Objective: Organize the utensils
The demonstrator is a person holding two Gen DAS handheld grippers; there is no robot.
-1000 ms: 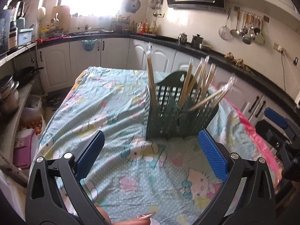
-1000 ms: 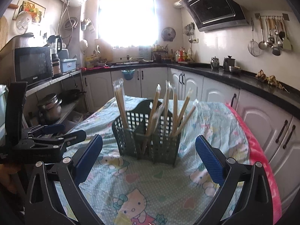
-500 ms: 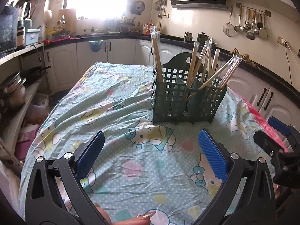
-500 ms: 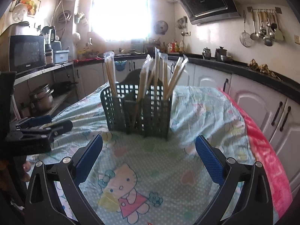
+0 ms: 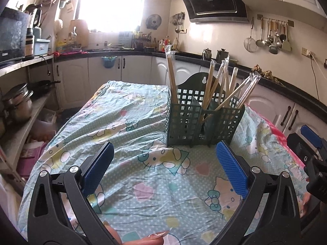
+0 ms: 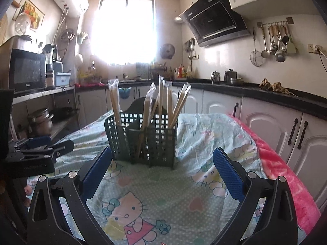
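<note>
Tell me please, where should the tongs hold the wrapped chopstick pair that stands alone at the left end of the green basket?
Grip the chopstick pair on its upper shaft, above the basket rim, coming from the left side. It stands nearly upright and apart from the others, so that side looks free. Both tongs are open.

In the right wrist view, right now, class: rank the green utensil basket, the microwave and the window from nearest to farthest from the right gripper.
1. Green utensil basket: on the tablecloth just ahead of the right gripper.
2. Microwave: on the shelf, far left.
3. Window: back wall, beyond the counter.
</note>
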